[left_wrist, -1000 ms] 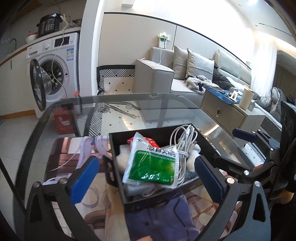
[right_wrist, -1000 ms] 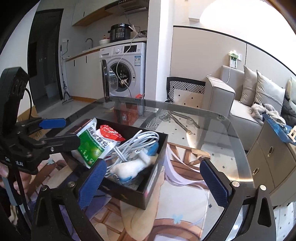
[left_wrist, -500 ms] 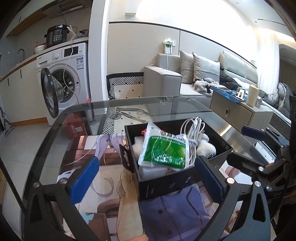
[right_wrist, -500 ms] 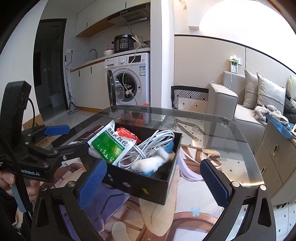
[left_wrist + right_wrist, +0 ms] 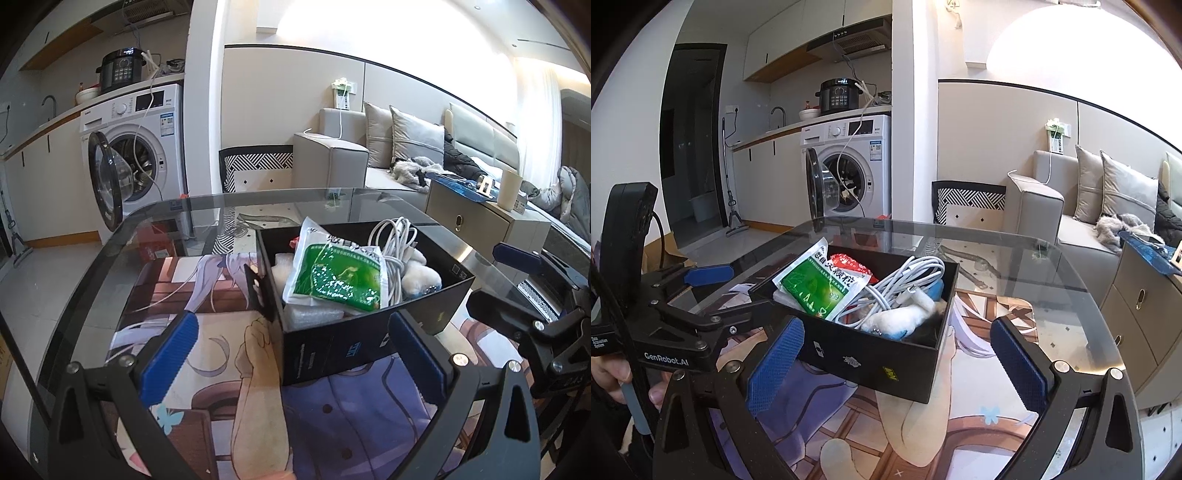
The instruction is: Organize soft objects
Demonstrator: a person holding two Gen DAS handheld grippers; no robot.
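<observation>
You are looking at what seems a late step: the soft things are sitting packed in the black box (image 5: 365, 332) on the glass worktop (image 5: 110, 266), and both tools are hanging short of it with nothing in them. Your left gripper (image 5: 291, 354) is standing with its jaws spread wide, and your right gripper (image 5: 897, 365) is standing just as wide; neither is gripping anything.

Inside the box, the green packet (image 5: 338, 278) is lying tilted on top, with the white cable (image 5: 397, 240) coiled beside it, a white plush toy (image 5: 899, 317) against the near wall in the right view, and a red packet (image 5: 851, 264) behind the green one. Bubble wrap (image 5: 314, 315) is showing beneath.

In the left view the box's near corner is sitting between your jaws but beyond the blue pads (image 5: 166, 360), not touching. In the right view the box is lying between the jaws too, nearer the left pad.

If anything is left, it is probably settling the packet flat, which calls for easing forward and down over the rim and narrowing the jaws first.
</observation>
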